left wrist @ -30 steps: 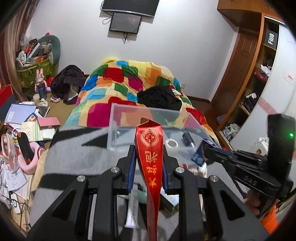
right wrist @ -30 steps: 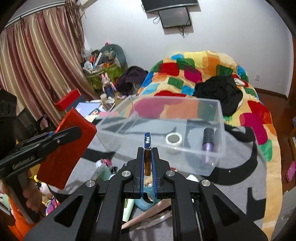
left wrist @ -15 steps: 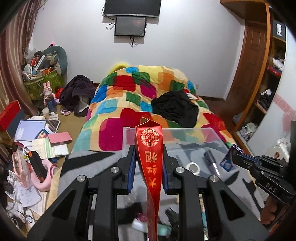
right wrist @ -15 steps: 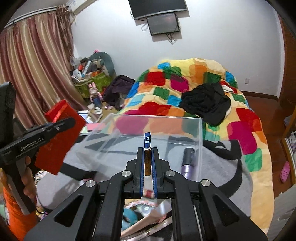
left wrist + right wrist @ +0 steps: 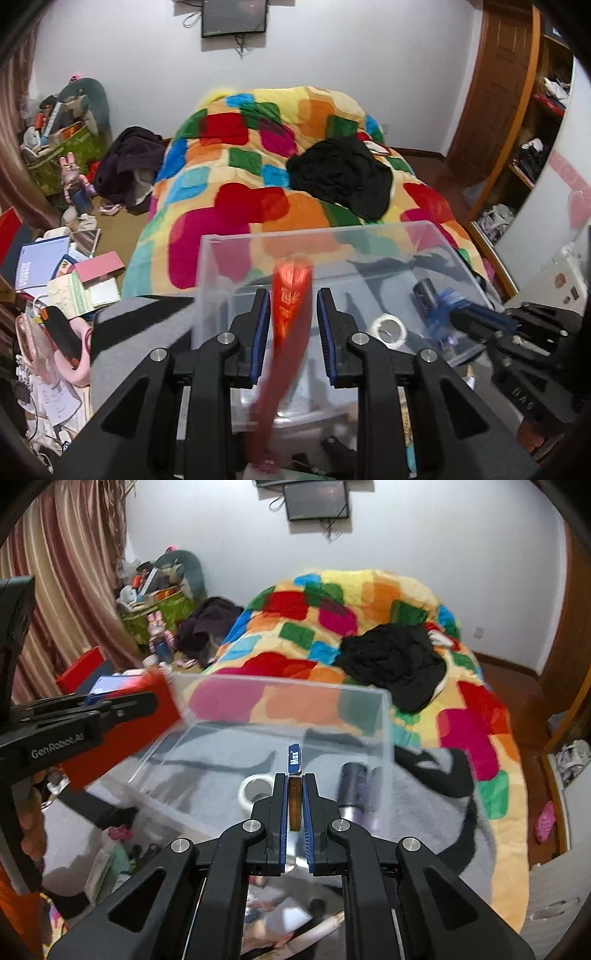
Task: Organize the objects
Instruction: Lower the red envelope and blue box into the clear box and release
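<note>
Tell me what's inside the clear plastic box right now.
Inside the clear plastic box lie a roll of white tape and a dark purple cylinder. The right gripper hides part of the near floor.

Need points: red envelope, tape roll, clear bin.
red envelope (image 5: 291,314), left wrist view, upper printed face between the fingers
tape roll (image 5: 255,788), right wrist view, white rim, left side
clear bin (image 5: 280,685), right wrist view, far wall's top edge
</note>
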`<state>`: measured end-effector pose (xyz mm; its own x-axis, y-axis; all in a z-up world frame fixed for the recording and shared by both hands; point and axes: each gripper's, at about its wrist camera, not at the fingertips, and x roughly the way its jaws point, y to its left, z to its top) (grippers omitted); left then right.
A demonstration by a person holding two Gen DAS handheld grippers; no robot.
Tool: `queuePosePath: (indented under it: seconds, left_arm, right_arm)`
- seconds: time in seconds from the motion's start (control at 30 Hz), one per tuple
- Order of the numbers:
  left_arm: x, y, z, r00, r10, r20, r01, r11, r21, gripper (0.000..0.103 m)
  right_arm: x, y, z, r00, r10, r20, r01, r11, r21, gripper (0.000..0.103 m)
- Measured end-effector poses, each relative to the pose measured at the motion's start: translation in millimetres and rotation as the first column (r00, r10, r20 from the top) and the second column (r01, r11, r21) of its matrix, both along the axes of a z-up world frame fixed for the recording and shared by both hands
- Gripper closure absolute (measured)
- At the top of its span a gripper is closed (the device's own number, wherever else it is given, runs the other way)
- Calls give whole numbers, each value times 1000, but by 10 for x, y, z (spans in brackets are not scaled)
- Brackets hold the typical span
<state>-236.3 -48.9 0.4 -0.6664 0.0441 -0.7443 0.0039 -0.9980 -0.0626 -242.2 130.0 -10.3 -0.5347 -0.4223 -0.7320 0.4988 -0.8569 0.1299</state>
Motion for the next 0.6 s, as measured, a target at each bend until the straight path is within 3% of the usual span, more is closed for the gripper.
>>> queuePosePath:
  seconds: [0.37, 0.6]
  left_arm:
    - [435, 96, 182, 997, -39, -64, 40, 999, 10, 64]
    - [737, 111, 204, 995, -42, -90, 43, 999, 12, 52]
  right_arm:
    - [253, 200, 137, 1000, 0, -18, -1, 999, -52, 89]
    - [428, 366, 149, 1000, -22, -11, 21, 997, -73, 73]
